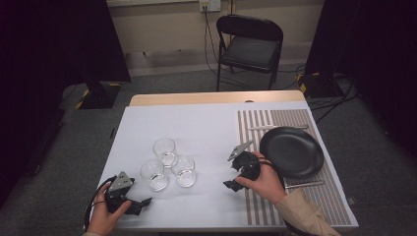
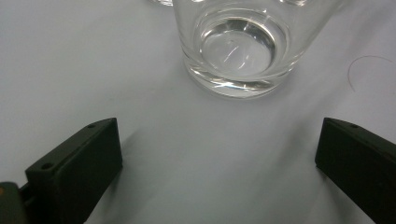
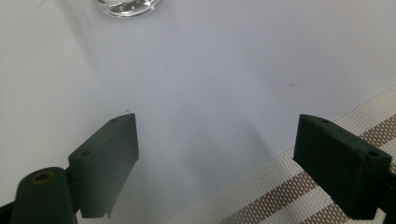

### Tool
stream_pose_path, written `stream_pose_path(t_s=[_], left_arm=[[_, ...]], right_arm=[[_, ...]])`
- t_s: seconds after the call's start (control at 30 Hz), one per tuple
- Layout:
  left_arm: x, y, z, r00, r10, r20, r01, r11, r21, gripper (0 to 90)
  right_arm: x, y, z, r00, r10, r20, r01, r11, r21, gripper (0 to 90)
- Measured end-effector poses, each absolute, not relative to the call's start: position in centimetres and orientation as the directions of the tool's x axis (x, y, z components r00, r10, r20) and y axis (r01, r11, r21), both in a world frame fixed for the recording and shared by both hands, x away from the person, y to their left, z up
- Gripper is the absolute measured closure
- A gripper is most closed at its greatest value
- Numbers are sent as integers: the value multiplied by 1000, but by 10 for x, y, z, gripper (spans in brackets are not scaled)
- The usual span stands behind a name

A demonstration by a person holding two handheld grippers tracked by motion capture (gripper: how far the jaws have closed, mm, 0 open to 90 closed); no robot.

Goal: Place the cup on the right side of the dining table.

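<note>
on the left of the white table (image 1: 206, 123), left gripper (image 1: 140, 204) low over the cloth, jaws spread wide and empty, aimed at the nearest glass (image 1: 155, 174), seen close ahead between the jaws in the left gripper view (image 2: 238, 46). three clear glasses in all, clustered touching at mid-table: the nearest glass at front left, a second glass (image 1: 184, 170) at front right, a third glass (image 1: 164, 151) behind. to their right, right gripper (image 1: 231, 184) likewise released, holding nothing, hovering at the edge of the striped placemat (image 1: 255, 196), also visible in the right gripper view (image 3: 299, 196). farther right, one black plate (image 1: 291, 151) on the mat, with one utensil (image 1: 278, 127) beyond it and one utensil (image 1: 305, 184) before it, too small to tell which. judged an approach step, no glass yet grasped; next likely calls for easing the left jaws forward around the nearest glass without knocking its neighbours, then closing gently.
</note>
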State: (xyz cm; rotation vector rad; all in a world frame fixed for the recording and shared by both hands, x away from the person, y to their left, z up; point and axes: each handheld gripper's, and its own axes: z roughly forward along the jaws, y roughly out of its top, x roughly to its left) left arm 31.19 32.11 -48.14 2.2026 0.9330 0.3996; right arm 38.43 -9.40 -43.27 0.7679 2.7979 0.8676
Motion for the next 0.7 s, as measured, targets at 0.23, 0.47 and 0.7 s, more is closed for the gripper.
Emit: stream_pose_path(t_s=[0.23, 0.47, 0.7], left_arm=[[312, 321, -481, 693, 721, 10, 505, -495, 708, 0], [312, 321, -481, 693, 721, 10, 504, -495, 708, 0], [312, 321, -481, 693, 721, 10, 505, -494, 708, 0]], right_arm=[[386, -88, -430, -875, 483, 39, 419, 713, 562, 134], [387, -85, -428, -876, 480, 37, 417, 718, 558, 134], [390, -79, -426, -882, 470, 39, 409, 722, 558, 133]])
